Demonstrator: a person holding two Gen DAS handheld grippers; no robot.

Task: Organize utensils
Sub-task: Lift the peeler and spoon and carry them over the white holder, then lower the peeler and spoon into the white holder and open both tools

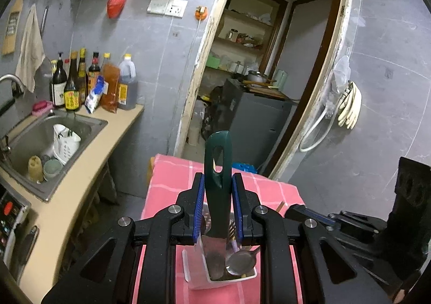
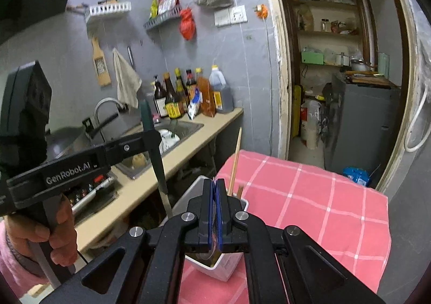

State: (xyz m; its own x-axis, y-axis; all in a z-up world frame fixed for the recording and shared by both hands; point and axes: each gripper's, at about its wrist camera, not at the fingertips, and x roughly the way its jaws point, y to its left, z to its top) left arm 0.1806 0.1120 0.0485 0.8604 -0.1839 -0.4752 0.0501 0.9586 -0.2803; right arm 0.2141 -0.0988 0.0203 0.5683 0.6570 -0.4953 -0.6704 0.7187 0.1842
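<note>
On the bench, covered with a pink checked cloth, stands a white holder. Left gripper sits above it, fingers clenched on the dark green handle of a knife; the knife is upright, blade end down inside the holder, beside a metal spoon whose bowl lies in the same holder. Right wrist view: right gripper hovers over the holder, blue pads pressed nearly together; something thin may lie between them, cannot tell what. Chopsticks lean out of the holder, tilted toward the sink. Left gripper and knife show at left, held by a hand.
</note>
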